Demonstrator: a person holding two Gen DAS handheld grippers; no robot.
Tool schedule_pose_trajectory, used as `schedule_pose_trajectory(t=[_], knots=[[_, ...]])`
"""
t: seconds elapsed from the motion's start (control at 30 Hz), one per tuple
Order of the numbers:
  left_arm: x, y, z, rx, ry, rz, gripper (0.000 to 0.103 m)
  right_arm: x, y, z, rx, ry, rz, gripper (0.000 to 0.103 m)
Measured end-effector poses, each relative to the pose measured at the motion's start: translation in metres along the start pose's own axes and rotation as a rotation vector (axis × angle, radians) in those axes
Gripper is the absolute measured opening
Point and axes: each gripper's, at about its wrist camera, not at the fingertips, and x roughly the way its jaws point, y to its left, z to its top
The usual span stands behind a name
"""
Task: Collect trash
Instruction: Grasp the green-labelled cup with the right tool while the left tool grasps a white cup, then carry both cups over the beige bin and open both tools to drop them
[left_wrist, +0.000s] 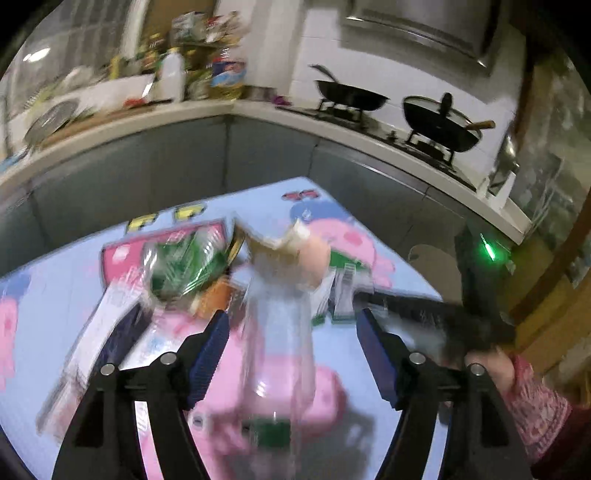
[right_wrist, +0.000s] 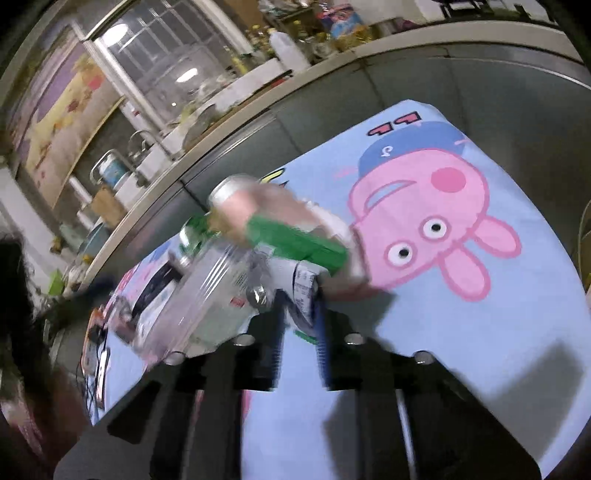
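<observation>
Left hand-held gripper (left_wrist: 291, 325): spread around clear bottle (left_wrist: 280, 332). Right hand-held gripper (right_wrist: 301, 317): pinching green-labelled wrapper (right_wrist: 303, 284). Step: gathering. Next, likely: close on bottle.

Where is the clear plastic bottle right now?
In the left wrist view, the clear plastic bottle lies on the cartoon pig cloth, between the open left tool's fingers.

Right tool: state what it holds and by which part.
The right tool is shut on a green-and-white wrapper, pinched at its near white end. The left tool is open, holding nothing, with a clear bottle between its fingers.
</observation>
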Motion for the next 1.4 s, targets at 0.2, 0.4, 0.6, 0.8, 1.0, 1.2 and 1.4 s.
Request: schedule_pose_trajectory(t=[0.2,0.4,0.6,0.8,1.0,1.2,1.4], knots=[[0.043,-0.008,0.055,0.077,0.016,-0.042,0.079,-0.042,-0.006,-0.025,0.032,-0.061,0.013,0.005],[0.074,-0.026,0.076,0.077,0.078,-0.130,0.077,-0.067,-0.025,-0.039,0.094,-0.109,-0.002,0.005],[0.095,-0.042,0.072,0.134,0.126,-0.046,0.077,-0.081,-0.047,-0.048,0.145,-0.124,-0.017,0.005],[0.114,-0.030,0.081,0.114,0.195,0.038,0.073,-0.086,-0.053,-0.054,0.167,-0.141,0.001,0.005],[0.130,-0.036,0.072,0.114,0.319,0.012,0.017,-0.094,-0.054,-0.055,0.172,-0.161,0.012,0.005],[0.108,-0.054,0.081,0.079,0.264,-0.026,0.007,-0.107,-0.058,-0.052,0.174,-0.199,0.011,0.005],[0.095,-0.097,0.095,0.108,0.223,-0.115,0.007,-0.125,-0.078,-0.052,0.206,-0.248,-0.017,0.005]])
